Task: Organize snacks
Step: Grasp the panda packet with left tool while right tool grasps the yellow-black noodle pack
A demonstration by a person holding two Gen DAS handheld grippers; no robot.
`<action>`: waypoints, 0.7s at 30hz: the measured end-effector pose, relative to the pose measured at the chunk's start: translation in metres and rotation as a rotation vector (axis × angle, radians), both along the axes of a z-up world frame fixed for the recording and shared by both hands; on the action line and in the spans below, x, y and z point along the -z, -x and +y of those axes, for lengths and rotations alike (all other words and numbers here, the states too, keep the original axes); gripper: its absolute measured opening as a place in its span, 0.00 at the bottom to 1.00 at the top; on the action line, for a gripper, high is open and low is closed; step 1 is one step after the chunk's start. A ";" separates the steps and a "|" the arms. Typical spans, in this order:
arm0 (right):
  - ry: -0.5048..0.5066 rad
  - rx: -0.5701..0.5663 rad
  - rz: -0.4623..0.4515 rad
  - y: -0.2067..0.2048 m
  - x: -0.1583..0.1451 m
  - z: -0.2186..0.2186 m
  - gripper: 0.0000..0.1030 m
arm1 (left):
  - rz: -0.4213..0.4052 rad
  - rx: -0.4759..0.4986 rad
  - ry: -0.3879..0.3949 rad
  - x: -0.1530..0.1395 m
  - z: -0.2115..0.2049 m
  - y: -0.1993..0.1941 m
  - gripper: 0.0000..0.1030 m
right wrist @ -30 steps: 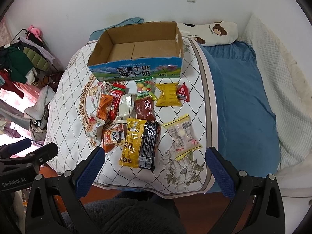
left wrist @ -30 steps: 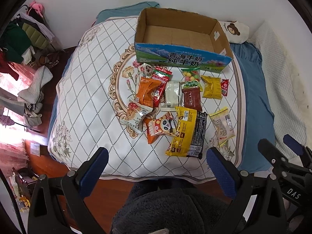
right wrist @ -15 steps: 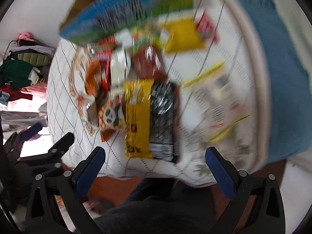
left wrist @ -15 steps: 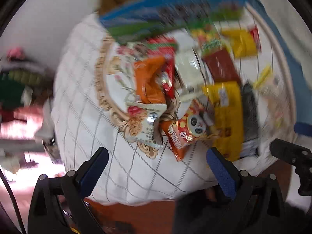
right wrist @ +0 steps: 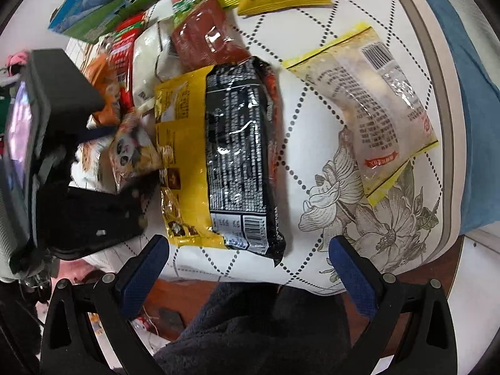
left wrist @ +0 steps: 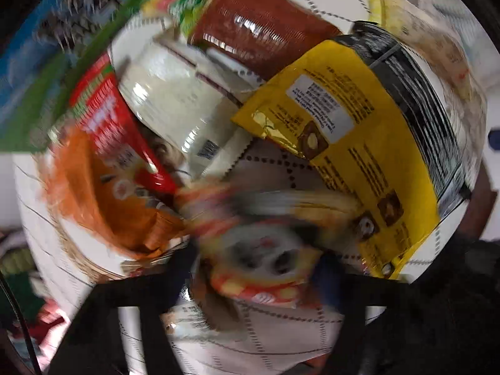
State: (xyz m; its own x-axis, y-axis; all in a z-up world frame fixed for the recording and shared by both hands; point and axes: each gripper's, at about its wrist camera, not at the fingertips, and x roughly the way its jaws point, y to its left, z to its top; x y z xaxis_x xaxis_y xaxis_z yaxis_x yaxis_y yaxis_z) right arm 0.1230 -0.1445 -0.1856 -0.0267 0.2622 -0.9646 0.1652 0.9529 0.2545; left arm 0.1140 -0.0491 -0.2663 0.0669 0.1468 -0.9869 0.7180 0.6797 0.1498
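Snack packets lie in a heap on a white quilted bedspread (right wrist: pixel 306 143). My left gripper (left wrist: pixel 254 273) points straight down, and its jaws are closing with the panda snack packet (left wrist: pixel 259 265) pinched and crumpled between them. The right wrist view shows that left gripper (right wrist: pixel 122 159) at the left, on the panda packet (right wrist: pixel 131 150). My right gripper (right wrist: pixel 250 276) hangs open over the bed's near edge, just below the black packet (right wrist: pixel 240 156) and the yellow packet (right wrist: pixel 181 143), with nothing between its fingers.
The blue-and-green cardboard box (right wrist: pixel 103 9) stands at the back left. Around the panda packet lie an orange packet (left wrist: pixel 103 193), a white packet (left wrist: pixel 175 100) and a red-brown packet (left wrist: pixel 259 31). A clear, yellow-edged packet (right wrist: pixel 375 93) lies apart at the right. A person's dark fleece (right wrist: pixel 250 328) shows below.
Both grippers have dropped close to the snacks. The left one rolled, and its jaws went from wide open to closed around the panda packet. The right jaws stayed open.
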 end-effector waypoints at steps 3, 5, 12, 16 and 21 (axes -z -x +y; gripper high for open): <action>0.008 0.020 -0.022 -0.003 0.001 0.004 1.00 | -0.005 -0.113 0.037 -0.006 0.013 -0.005 0.49; 0.030 0.017 -0.040 -0.009 0.004 0.012 1.00 | 0.015 -0.234 0.053 -0.009 0.029 -0.007 0.48; 0.100 -0.027 -0.076 -0.049 0.011 0.057 1.00 | 0.067 -0.707 0.105 -0.016 0.100 -0.011 0.48; 0.183 -0.054 -0.035 -0.072 0.038 0.084 1.00 | 0.113 -0.827 0.163 -0.010 0.128 -0.015 0.51; 0.276 -0.138 -0.005 -0.085 0.050 0.109 0.87 | 0.142 -0.828 0.190 -0.004 0.136 -0.031 0.54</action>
State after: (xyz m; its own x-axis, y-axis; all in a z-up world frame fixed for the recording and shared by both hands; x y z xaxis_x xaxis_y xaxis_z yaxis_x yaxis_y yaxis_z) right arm 0.2077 -0.0356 -0.2351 -0.0391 -0.0153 -0.9991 0.0285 0.9995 -0.0164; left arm 0.1447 0.0869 -0.2625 -0.1148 -0.0746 -0.9906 -0.0166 0.9972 -0.0731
